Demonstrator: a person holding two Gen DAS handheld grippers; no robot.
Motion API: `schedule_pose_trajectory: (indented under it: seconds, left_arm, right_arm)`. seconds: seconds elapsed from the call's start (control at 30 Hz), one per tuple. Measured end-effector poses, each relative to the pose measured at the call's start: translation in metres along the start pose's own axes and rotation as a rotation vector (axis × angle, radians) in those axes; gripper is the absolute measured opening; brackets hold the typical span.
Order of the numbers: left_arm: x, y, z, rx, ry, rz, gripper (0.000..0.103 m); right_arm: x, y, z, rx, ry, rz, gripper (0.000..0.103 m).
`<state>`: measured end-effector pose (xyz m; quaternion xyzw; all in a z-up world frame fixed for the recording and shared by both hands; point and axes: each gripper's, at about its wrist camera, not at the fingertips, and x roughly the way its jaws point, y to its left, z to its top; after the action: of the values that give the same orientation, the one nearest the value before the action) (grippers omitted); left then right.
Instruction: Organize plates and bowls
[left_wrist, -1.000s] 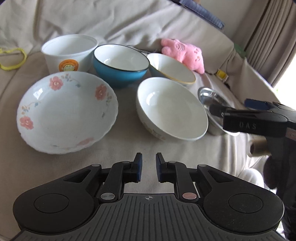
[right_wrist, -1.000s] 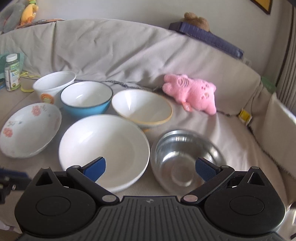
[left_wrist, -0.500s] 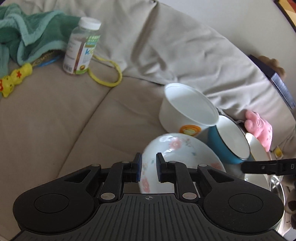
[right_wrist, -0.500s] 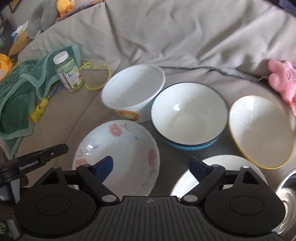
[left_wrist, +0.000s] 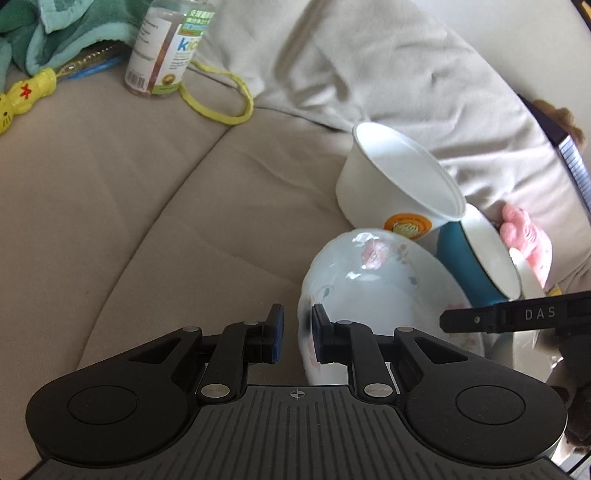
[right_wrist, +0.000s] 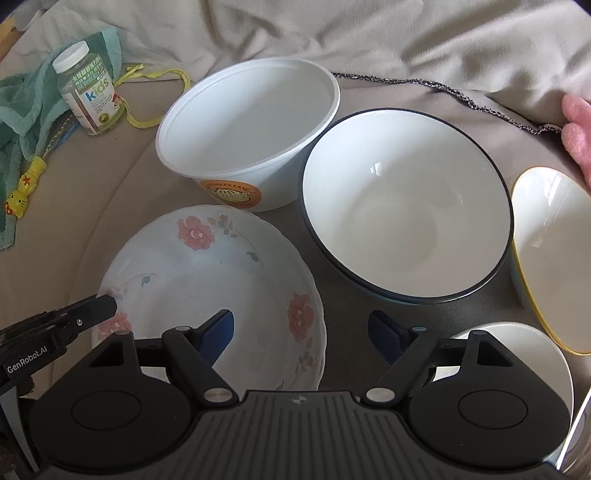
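I am opening my left gripper (left_wrist: 294, 338) slightly astride the rim of the white scalloped pink-flowered plate (right_wrist: 207, 295) on the beige sofa (left_wrist: 129, 206), pads apart; my right gripper (right_wrist: 301, 334), narrowing but wide, is hovering empty above it.

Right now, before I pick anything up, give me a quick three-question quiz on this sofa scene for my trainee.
1. In the right wrist view, which dish sits just beyond the flowered plate?
A) white tub with an orange label
B) steel bowl
C) yellow-rimmed bowl
2. True or false: the blue bowl has food in it.
3. Fill in: the vitamin bottle by the green towel has a ____ cap.

Key: 1 A; 2 false, it is empty; 3 white.
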<state>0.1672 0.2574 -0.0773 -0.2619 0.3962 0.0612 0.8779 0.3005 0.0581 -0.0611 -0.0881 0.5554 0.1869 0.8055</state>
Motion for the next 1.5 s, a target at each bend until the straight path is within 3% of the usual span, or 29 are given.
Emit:
schedule_pose_trajectory:
  seconds: [0.27, 0.33, 0.5, 0.7, 0.87, 1.07, 1.27, 1.37, 1.5]
  left_arm:
    - [0.014, -0.002, -0.005, 0.014, 0.059, -0.046, 0.023]
    - [0.015, -0.003, -0.005, 0.015, 0.06, -0.069, 0.028]
    - [0.022, -0.004, 0.006, 0.02, 0.064, -0.061, 0.031]
    - [0.029, -0.007, 0.02, 0.064, 0.03, -0.005, 0.038]
    - [0.029, -0.003, 0.022, 0.053, 0.021, -0.024, 0.038]
    - [0.021, -0.003, 0.022, 0.052, -0.007, -0.014, 0.038]
    - [-0.014, -0.018, 0.027, 0.101, -0.167, 0.051, 0.038]
    - [-0.023, -0.042, 0.027, 0.126, -0.16, -0.035, 0.038]
    - [-0.015, -0.093, 0.013, 0.194, -0.072, -0.177, 0.038]
  right_arm:
    - [0.016, 0.01, -0.003, 0.005, 0.024, 0.013, 0.079]
    - [0.016, 0.015, -0.005, 0.001, 0.028, 0.035, 0.079]
    - [0.013, 0.023, -0.009, 0.006, 0.022, 0.012, 0.079]
    - [0.007, 0.033, -0.024, 0.001, 0.048, 0.07, 0.079]
    - [0.005, 0.036, -0.03, -0.016, 0.03, 0.064, 0.079]
    - [-0.025, 0.034, -0.031, -0.053, -0.109, -0.008, 0.08]
    - [-0.081, -0.006, -0.055, 0.023, -0.243, 0.004, 0.083]
    - [-0.103, -0.039, -0.079, 0.106, -0.282, 0.01, 0.083]
    - [-0.119, -0.077, -0.121, 0.21, -0.304, 0.009, 0.083]
